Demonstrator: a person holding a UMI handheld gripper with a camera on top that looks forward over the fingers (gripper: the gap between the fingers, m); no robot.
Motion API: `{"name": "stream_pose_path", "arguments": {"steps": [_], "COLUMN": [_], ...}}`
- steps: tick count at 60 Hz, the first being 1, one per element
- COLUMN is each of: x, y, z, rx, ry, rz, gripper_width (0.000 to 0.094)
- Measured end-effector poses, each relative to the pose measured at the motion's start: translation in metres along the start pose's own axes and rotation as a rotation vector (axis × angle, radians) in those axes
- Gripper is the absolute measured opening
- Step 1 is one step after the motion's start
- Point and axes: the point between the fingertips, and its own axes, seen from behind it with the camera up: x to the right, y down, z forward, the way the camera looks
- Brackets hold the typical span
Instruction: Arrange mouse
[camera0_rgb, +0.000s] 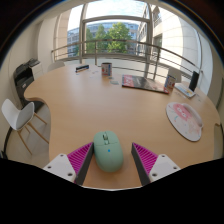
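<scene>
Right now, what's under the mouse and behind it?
The mouse lies on the bare wooden table, between the open jaws with gaps either side. Behind it is open tabletop; a round pad sits farther off to the right. Whatever is beneath the mouse is covered.

Two white fingers on the gripper (108, 160), each faced inside with a magenta pad (79, 157) ribbed in fine diagonal lines.

A smooth matt plastic mouse (107, 150) lies on the pale, smooth wood-look table (90, 105).
</scene>
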Motion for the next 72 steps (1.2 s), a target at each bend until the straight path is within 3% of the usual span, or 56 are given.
{"name": "stream_pose_path", "arguments": {"steps": [7,24,35,40,46,51,63,72], "x": [-0.007,-0.014,-0.003,0.042,0.120,0.192,0.304,0.322], "y": [-0.010,-0.030,-0.168,-0.224,-0.261,-0.249,-0.127,-0.079], "z": [0.010,0.007,-0.053,-0.074,-0.074,-0.043,0.056,0.083], "rx": [0.016,0.028,0.267,0.384,0.446,0.405,0.117,0.052], "ry": [-0.040,-0.048,-0.090,-0.070,-0.012,0.052,0.127,0.103], "rz": [-0.010,-0.014,0.034,0.054,0.108,0.137,0.147,0.154], "gripper_width": [0.0499,0.0401,0.0400,0.0399,0.0398,0.0398,0.0399,0.0500]}}
